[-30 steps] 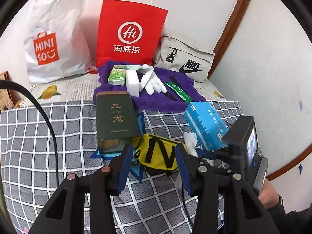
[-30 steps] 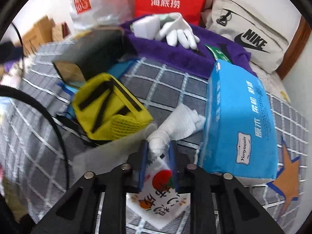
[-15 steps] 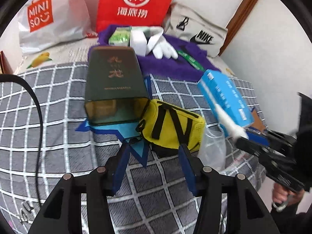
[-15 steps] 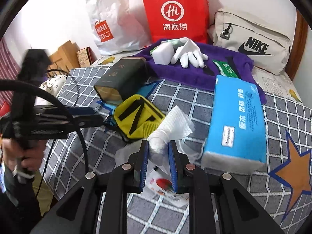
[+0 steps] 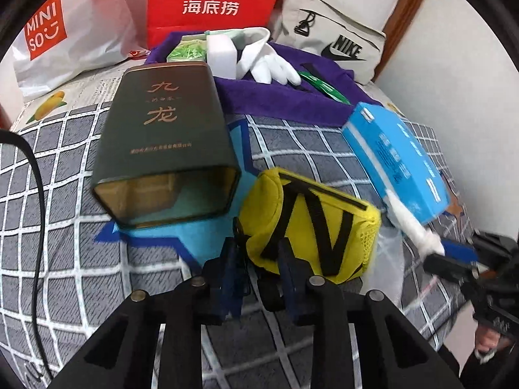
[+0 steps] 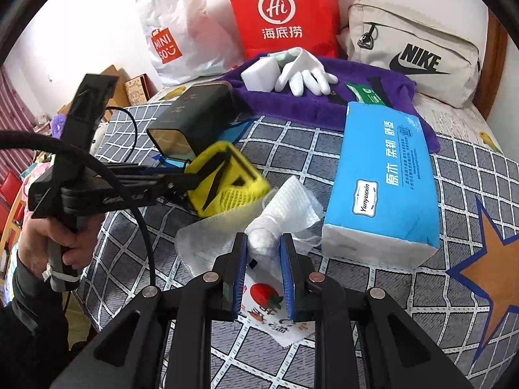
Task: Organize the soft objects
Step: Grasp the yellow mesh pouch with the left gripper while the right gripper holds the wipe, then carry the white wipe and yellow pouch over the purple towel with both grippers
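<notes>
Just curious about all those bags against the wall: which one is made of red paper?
The middle one, the red paper bag with a white "Hi" circle. The white plastic bag stands left of it, the beige bag right.

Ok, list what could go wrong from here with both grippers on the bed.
1. The left hand-held gripper, whose jaws have just been closing, pinches only the near corner of the yellow pouch; it may slip out.
2. The right hand-held gripper is shut on a white tissue wad over a clear plastic bag; lifting may drag the bag.
3. The open tin beside the pouch could get nudged.
</notes>
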{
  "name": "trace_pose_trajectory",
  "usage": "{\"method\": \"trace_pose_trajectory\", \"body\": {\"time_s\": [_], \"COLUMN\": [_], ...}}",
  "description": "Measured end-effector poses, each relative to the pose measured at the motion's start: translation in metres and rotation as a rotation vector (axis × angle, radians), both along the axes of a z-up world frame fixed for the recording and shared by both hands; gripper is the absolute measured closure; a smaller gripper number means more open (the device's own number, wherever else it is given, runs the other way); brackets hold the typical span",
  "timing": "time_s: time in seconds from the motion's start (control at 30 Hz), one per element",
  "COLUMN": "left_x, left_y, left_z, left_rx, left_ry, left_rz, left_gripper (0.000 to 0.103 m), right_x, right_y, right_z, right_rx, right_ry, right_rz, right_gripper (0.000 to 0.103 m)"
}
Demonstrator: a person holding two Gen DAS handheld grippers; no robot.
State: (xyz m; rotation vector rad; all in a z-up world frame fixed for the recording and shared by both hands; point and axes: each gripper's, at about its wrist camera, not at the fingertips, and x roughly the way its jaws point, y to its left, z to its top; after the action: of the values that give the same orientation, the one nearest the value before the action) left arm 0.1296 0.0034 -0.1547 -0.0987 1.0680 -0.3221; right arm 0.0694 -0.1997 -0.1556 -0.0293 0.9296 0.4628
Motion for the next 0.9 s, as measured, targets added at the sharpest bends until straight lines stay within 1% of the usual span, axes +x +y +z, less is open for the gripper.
{"method": "trace_pose_trajectory", "body": {"time_s": [0.07, 0.17, 0.23, 0.33, 0.37, 0.43, 0.47, 0.5, 0.63, 0.8, 0.9], "left_x": [-0.008, -0.014, -0.01, 0.003, 0.007, 0.012, 0.013, 0.013, 0.01, -0.003, -0.011], "left_y": [0.0, -0.001, -0.001, -0.001, -0.003, -0.008, -0.01, -0.012, -0.005, 0.006, 0.012], "left_z": [0.004, 0.008, 0.009, 0.006, 0.004, -0.003, -0.007, -0.008, -0.003, 0.022, 0.04], "left_rx": [0.023, 0.054, 0.054, 0.045, 0.033, 0.044, 0.055, 0.06, 0.017, -0.007, -0.01], "left_ry": [-0.004, -0.004, -0.021, -0.006, -0.002, 0.013, 0.016, 0.01, 0.006, -0.031, -0.066], "left_rz": [-0.014, -0.021, -0.014, 0.0, -0.002, -0.003, -0.011, -0.012, -0.009, -0.004, 0.005], "left_gripper": [0.078, 0.075, 0.066, 0.06, 0.06, 0.061, 0.063, 0.072, 0.075, 0.076, 0.076], "right_x": [-0.002, -0.003, -0.002, -0.003, -0.003, -0.003, -0.003, -0.003, -0.005, -0.006, -0.006], "right_y": [-0.001, -0.003, -0.004, -0.005, -0.006, -0.006, -0.006, -0.006, -0.006, -0.01, -0.012], "right_z": [0.003, 0.006, 0.006, 0.006, 0.006, 0.005, 0.005, 0.005, 0.008, 0.021, 0.029], "right_rx": [0.005, 0.016, 0.02, 0.017, 0.018, 0.017, 0.017, 0.017, 0.018, 0.055, 0.055], "right_ry": [-0.009, -0.019, -0.018, -0.017, -0.015, -0.013, -0.011, -0.01, -0.018, -0.041, -0.063], "right_rz": [0.0, 0.004, 0.003, 0.003, 0.004, 0.003, 0.002, 0.004, 0.005, 0.012, 0.011], "right_gripper": [0.083, 0.083, 0.083, 0.083, 0.083, 0.083, 0.083, 0.083, 0.083, 0.083, 0.083]}}
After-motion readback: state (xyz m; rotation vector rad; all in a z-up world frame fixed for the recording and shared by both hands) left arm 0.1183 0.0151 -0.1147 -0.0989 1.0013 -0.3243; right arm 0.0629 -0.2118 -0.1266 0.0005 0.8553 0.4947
